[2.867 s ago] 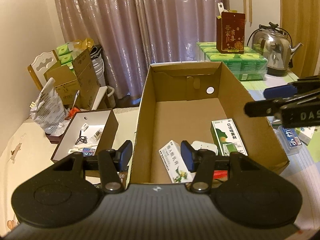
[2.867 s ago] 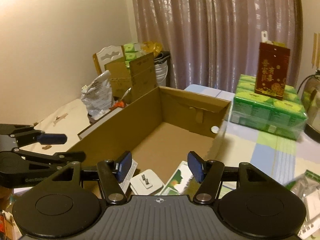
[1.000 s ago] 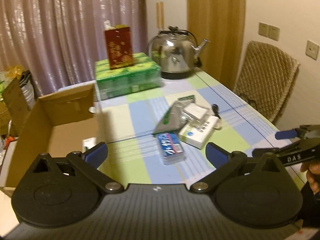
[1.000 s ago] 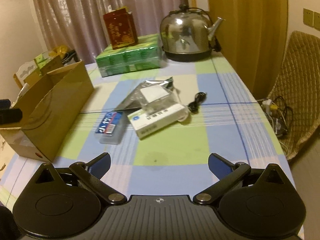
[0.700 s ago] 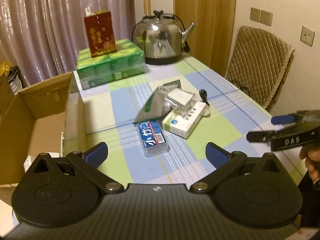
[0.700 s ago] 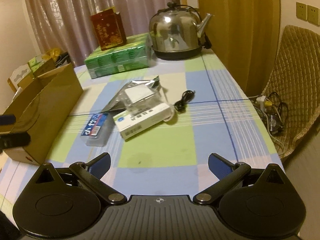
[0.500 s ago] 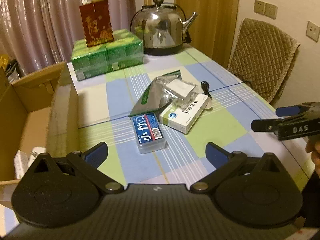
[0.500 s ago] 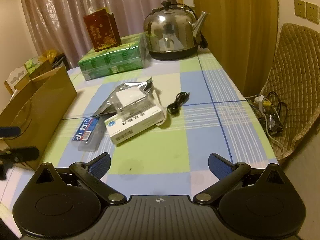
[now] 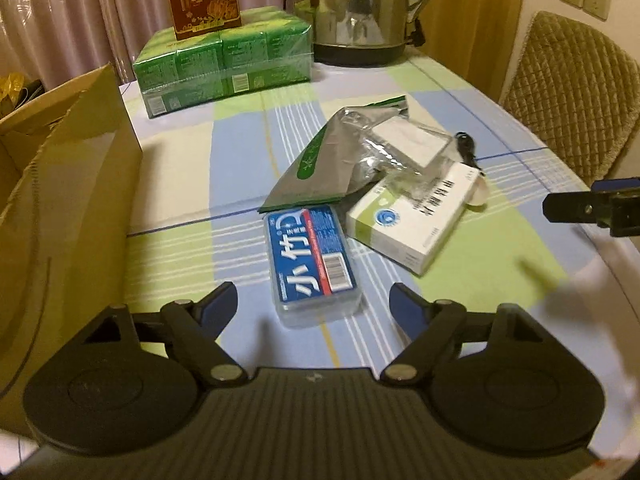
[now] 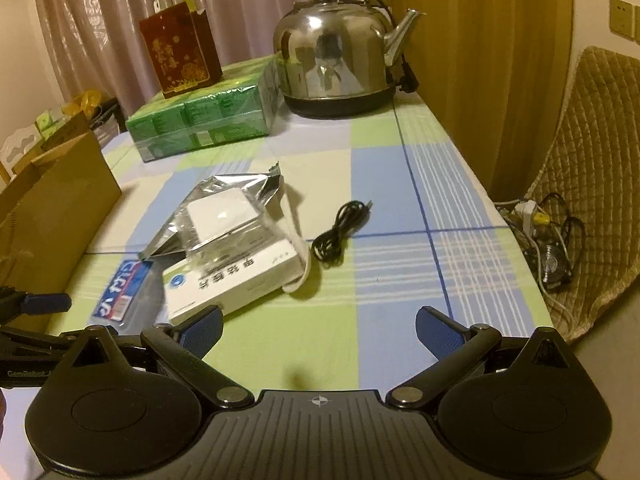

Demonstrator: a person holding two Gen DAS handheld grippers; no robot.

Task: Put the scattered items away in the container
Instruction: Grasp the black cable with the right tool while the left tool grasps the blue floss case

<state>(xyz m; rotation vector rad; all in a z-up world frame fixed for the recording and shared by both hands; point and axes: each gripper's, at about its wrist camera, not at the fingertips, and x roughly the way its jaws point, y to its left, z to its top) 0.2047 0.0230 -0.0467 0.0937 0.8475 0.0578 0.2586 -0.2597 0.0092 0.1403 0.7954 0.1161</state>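
Checked table [image 9: 460, 284], dim curtained room. Blue case [image 9: 311, 258] just right of cardboard box [image 9: 68, 184]: looks light, stiff, slick plastic; grab long sides. Left gripper [image 9: 313, 300] fingers apart, just been closing, case lined up in the gap but untouched. Right gripper [image 10: 319, 330] fingers wide, empty.

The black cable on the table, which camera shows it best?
The right wrist view: the coiled black cable lies in the open beside the white medicine box. In the left wrist view only a bit shows, behind the clear packet.

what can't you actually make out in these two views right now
- Cardboard box: its inside is hidden in both views by its own wall and the frame edge.
- White medicine box: partly covered by the clear bag.
- Blue case, right wrist view: label blurred.
- Right gripper, left wrist view: cut off by the edge.
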